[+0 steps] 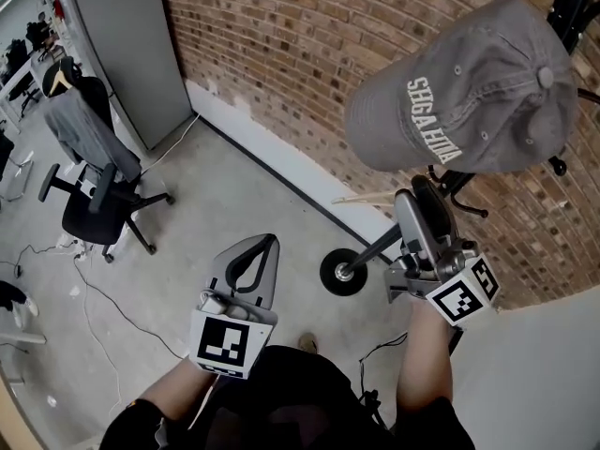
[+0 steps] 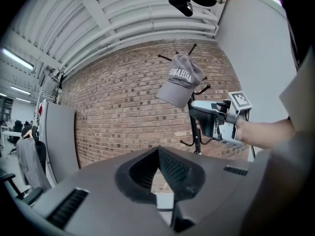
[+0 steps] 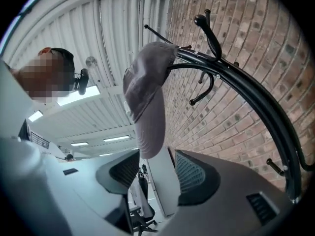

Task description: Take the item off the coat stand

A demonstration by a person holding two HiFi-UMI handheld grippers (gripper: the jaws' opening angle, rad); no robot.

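A grey cap with white lettering hangs on a hook of the black coat stand, whose round base stands on the floor by the brick wall. My right gripper reaches up under the cap's brim. In the right gripper view the cap droops from the curved stand arm, its brim tip hanging into the gap of the open right gripper; the pads do not press on it. My left gripper is held lower left, shut with nothing in it, pointing at the cap.
A brick wall runs behind the stand. An office chair with a grey jacket stands at the left by a grey panel. Cables trail over the concrete floor. A white wall is at the lower right.
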